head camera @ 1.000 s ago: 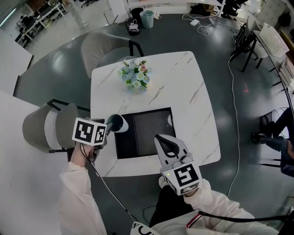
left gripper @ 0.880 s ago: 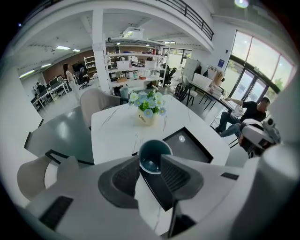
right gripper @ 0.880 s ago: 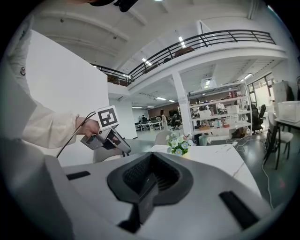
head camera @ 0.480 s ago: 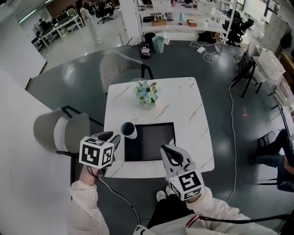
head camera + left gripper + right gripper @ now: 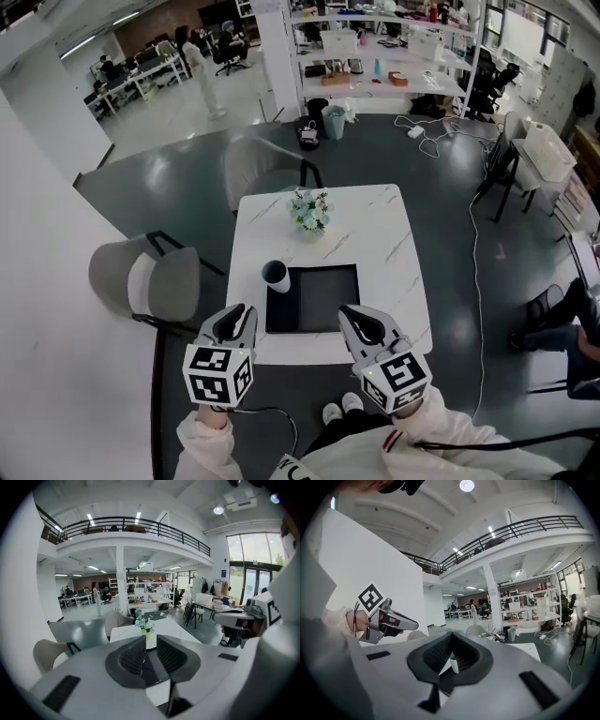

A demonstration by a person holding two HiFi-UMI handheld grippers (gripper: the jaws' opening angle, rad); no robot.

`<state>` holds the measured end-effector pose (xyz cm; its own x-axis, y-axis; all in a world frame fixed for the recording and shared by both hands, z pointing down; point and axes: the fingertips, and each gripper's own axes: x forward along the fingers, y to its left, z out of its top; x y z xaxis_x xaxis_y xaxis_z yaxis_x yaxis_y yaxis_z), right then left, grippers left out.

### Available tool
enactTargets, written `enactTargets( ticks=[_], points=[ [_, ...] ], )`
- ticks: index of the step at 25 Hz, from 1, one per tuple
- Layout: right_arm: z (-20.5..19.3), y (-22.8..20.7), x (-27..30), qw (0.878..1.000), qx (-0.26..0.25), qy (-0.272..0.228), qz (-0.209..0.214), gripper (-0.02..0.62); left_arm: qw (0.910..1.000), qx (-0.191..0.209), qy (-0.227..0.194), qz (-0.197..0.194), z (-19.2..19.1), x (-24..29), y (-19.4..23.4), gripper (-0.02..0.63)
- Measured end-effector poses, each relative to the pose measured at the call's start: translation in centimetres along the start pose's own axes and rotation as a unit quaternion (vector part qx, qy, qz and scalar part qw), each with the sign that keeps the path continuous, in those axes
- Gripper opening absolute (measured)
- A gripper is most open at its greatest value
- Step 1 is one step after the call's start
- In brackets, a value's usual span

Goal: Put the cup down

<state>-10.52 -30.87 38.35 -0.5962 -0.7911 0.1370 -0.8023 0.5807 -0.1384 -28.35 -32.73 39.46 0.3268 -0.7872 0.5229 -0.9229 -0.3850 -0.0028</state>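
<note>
An open-plan office: rows of desks (image 5: 131, 77), storage shelves (image 5: 375, 70), a railed mezzanine (image 5: 136, 528).

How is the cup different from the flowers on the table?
The cup looks empty, with a dark inside; the flowers fill their vase with pale blooms and green leaves. The cup stands at the far left corner of the black mat; the flowers stand on bare marble nearer the far edge of the table. The cup is plain white outside; the flowers are mixed colours. Both stand upright on the white table.
</note>
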Motion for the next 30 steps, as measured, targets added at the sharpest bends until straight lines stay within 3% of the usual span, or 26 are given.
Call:
enactTargets(
  ticks=[8, 13, 16, 23, 30],
  points=[
    [3.0, 1.4, -3.1, 0.999, -0.017, -0.026, 0.019, 0.005, 0.9927, 0.002, -0.092, 0.078, -0.4, -5.6, -3.1, 0.020],
    [3.6, 1.8, -5.3, 0.999, -0.019, -0.028, 0.023, 0.005, 0.9858, -0.023, -0.142, 0.087, -0.9, -8.2, -6.7, 0.009],
    [3.2, 2.2, -6.4, 0.999, -0.019, -0.028, 0.021, 0.005, 0.9792, -0.023, -0.167, 0.112, -2.0, -9.6, -7.9, 0.009],
    [3.2, 2.0, -7.0, 1.000, -0.016, -0.023, 0.011, 0.005, 0.9804, -0.004, -0.165, 0.107, -1.4, -9.7, -8.7, 0.009],
    [2.3, 2.6, -6.6, 1.000, -0.012, -0.011, 0.020, 0.005, 0.9808, -0.019, -0.154, 0.118, -2.4, -9.8, -7.2, 0.009]
  ],
)
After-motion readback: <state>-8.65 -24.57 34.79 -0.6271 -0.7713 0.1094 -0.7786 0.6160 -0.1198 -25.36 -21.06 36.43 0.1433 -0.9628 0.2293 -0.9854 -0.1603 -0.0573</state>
